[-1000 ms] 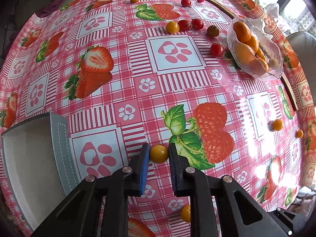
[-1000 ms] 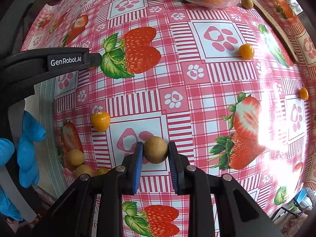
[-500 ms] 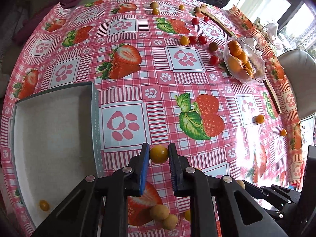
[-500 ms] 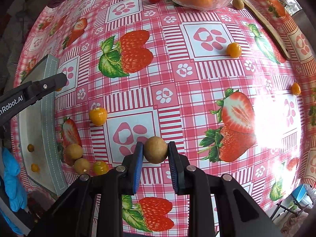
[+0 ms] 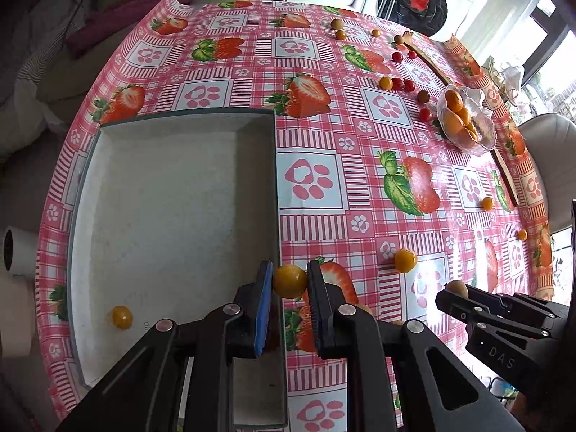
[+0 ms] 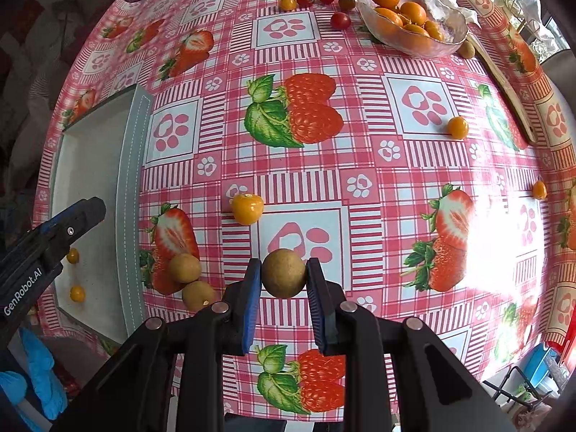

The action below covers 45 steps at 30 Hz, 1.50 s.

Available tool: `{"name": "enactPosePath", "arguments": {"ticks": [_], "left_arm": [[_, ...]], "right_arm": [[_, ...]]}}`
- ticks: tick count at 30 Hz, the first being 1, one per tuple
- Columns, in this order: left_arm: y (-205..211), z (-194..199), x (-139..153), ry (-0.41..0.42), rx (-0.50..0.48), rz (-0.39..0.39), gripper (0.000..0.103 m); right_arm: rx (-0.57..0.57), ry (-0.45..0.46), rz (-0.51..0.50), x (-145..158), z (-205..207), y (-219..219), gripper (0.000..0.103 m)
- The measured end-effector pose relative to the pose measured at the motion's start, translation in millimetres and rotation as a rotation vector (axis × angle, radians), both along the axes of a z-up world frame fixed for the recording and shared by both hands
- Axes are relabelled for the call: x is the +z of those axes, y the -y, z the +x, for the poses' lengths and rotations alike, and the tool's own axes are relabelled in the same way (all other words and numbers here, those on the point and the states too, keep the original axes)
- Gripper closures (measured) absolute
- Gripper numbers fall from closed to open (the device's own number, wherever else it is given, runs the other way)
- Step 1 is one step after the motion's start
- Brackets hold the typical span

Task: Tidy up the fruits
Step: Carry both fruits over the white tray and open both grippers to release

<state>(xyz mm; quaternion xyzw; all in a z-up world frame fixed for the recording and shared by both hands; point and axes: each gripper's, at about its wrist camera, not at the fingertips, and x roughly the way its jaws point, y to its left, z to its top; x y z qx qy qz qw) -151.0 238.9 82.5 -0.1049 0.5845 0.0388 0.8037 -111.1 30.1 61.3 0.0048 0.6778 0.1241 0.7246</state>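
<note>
Strawberry-print cloth (image 5: 360, 223) covers the table, with a grey tray (image 5: 172, 194) at its near left. Left gripper (image 5: 289, 282) pinches a yellow berry (image 5: 289, 281) above the tray's right rim. Right gripper (image 6: 283, 278) clamps a brown fruit (image 6: 283, 273) over the cloth, two more brown fruits (image 6: 185, 268) lying just left. Far right, a glass bowl (image 6: 446, 41) holds oranges.

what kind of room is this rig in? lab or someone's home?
Most likely a home dining or kitchen area. A round table with a strawberry-print tablecloth, a front-loading washing machine behind it, and a padded chair by a bright window all point to a home, not a lab.
</note>
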Motion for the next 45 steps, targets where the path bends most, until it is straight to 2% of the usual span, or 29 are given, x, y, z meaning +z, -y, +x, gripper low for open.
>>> {"name": "enactPosePath", "arguments": {"ticks": [10,20,29,40,42,43,45], "left_arm": [[-52.4,-44.9,-12.3,-0.03,0.108,0.024,0.082],[-80.7,-69.1,-42.1,-0.089,0.175,0.032,0.082],[-80.6,-72.6,-57.0,-0.113,0.183,0.031,0.082],[-75.4,-67.2,-62.5,-0.12,0.156,0.072,0.082],[-74.0,-65.4,-62.9,-0.122,0.145,0.084,0.082],[-70.9,-64.9,-63.2,-0.124,0.14,0.091,0.08],[-69.3,-64.0,-63.1,-0.124,0.14,0.1,0.054]], "right_arm": [[0.116,0.029,0.027,16.0,-1.6,-64.9,0.076],[0.238,0.036,0.074,16.3,0.2,-137.5,0.076],[0.305,0.005,0.074,-7.7,11.5,-185.5,0.076],[0.33,-0.053,0.043,-42.8,15.0,-212.8,0.076],[0.333,-0.039,0.04,-43.0,13.6,-211.0,0.075],[0.344,-0.035,0.035,-43.1,13.0,-212.1,0.075],[0.361,-0.033,0.037,-42.3,10.6,-212.5,0.071]]}}
